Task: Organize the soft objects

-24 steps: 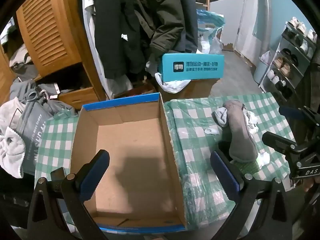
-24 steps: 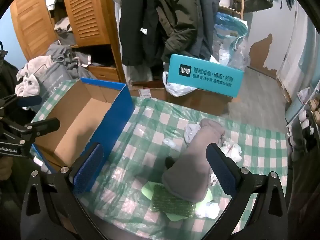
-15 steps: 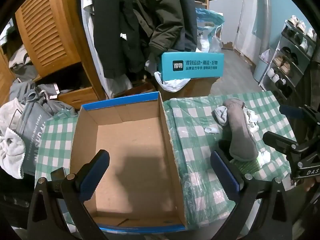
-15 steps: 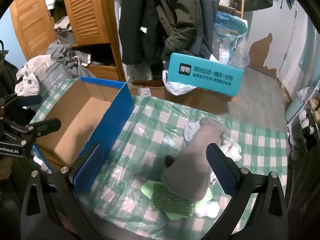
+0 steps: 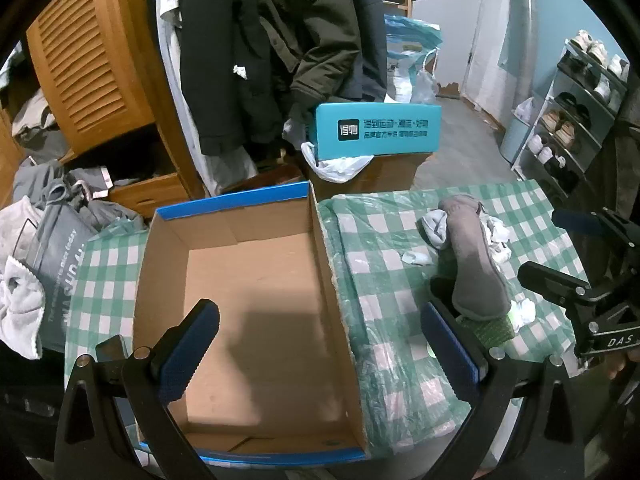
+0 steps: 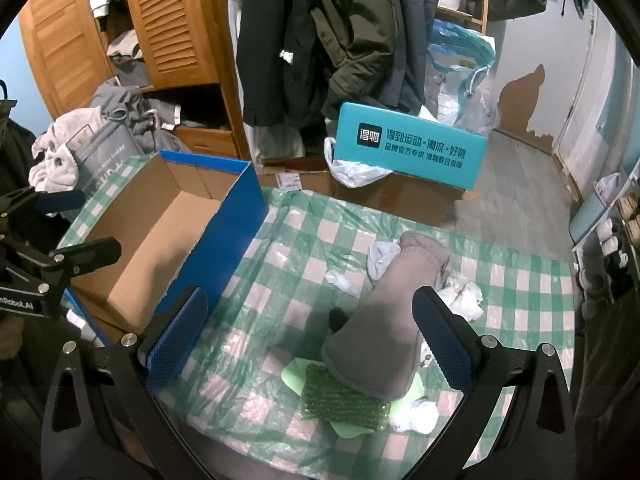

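Soft objects, grey sock (image 6: pixel 384 320) on top, all sit piled on the desk (image 6: pixel 280 280) right of the empty cardboard box (image 5: pixel 248 300), so nothing's sorted yet; my left claw (image 5: pixel 320 348) and right claw (image 6: pixel 308 336) both gape wide, holding nothing.

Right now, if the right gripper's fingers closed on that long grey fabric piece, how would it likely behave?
The grey fabric piece looks soft and slumped, so it would probably droop from a pinch rather than stay stiff. It seems light, judging by its plush look. Its near end rests on the green scrubbing pad, so lifting might drag or nudge that pad.
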`<action>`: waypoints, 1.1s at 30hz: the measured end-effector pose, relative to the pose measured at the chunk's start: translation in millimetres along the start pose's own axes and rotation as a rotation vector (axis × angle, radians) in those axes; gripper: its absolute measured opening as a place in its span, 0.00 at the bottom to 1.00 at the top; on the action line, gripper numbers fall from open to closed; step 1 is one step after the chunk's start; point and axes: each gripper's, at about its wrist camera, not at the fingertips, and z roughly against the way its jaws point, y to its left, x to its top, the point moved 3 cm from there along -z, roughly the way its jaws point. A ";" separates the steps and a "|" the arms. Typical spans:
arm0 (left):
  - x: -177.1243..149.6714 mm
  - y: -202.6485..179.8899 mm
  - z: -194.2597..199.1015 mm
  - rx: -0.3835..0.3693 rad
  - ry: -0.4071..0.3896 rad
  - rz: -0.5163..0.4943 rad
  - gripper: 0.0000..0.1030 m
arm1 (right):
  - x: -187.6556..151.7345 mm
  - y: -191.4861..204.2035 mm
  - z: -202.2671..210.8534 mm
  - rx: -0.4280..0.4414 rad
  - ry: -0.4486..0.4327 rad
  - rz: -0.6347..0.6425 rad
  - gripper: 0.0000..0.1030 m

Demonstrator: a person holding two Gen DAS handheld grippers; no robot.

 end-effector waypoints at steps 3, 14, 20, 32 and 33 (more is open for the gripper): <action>1.3 1.5 1.4 0.000 0.001 -0.003 0.99 | -0.3 0.2 -0.3 0.000 0.002 0.000 0.98; 0.1 0.6 1.0 0.000 0.002 0.000 0.99 | -0.4 -0.1 -1.0 -0.001 0.006 0.000 0.98; 0.0 0.1 1.0 0.000 0.002 0.001 0.99 | -0.4 -0.8 -0.7 -0.001 0.006 -0.001 0.98; -0.1 -0.1 0.5 0.000 0.004 0.000 0.99 | -0.3 -2.0 0.1 -0.001 0.008 0.000 0.98; -0.5 -1.0 0.7 0.000 0.005 -0.001 0.99 | -0.3 -2.2 0.1 -0.001 0.009 0.001 0.98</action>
